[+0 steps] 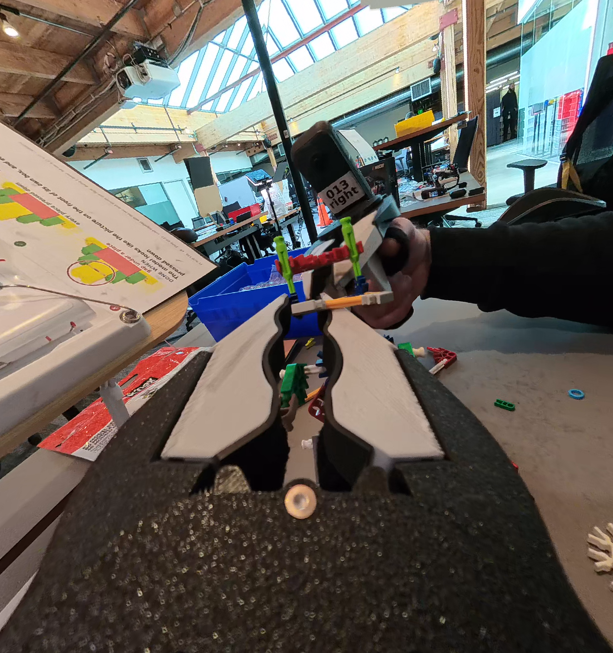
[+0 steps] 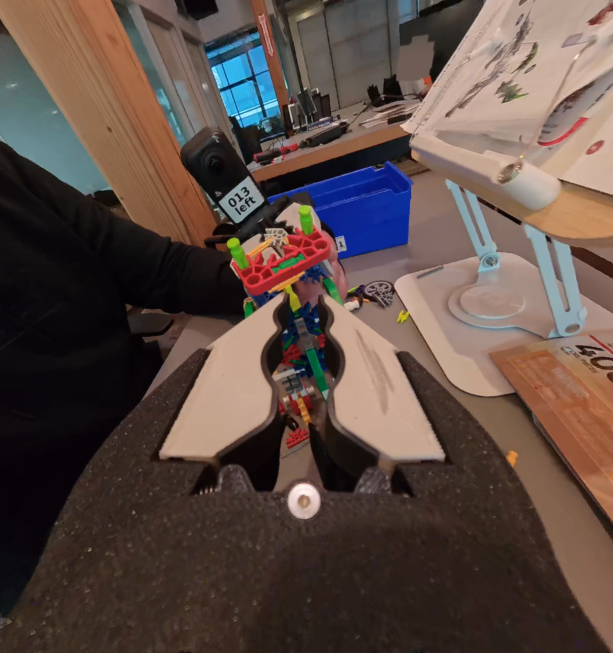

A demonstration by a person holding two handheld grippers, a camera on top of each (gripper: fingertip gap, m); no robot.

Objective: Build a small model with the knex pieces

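Note:
A toy model of plastic rods and connectors is held in the air between both grippers. It has a red panel (image 1: 319, 261) (image 2: 284, 261) with two lime green rods (image 1: 351, 247) standing through it. My left gripper (image 1: 305, 305) is shut on a grey connector (image 1: 307, 306) at the end of an orange rod (image 1: 344, 302) low on the model. My right gripper (image 2: 303, 300) is shut on a yellow and green rod (image 2: 292, 300) under the red panel. It also shows in the left wrist view (image 1: 328, 282), held by a hand in a black sleeve (image 1: 527, 265).
A blue bin (image 1: 241, 300) (image 2: 361, 212) stands behind the model. A tilted stand with instruction sheets (image 1: 68, 229) (image 2: 510, 88) is beside it. Loose pieces (image 1: 294, 385), a blue ring (image 1: 576, 394), a white snowflake piece (image 1: 612, 562) and a wheel (image 2: 379, 291) lie on the grey table (image 1: 545, 459). A cardboard box (image 2: 563, 406) lies nearby. The tips of both grippers are at nearly the same place.

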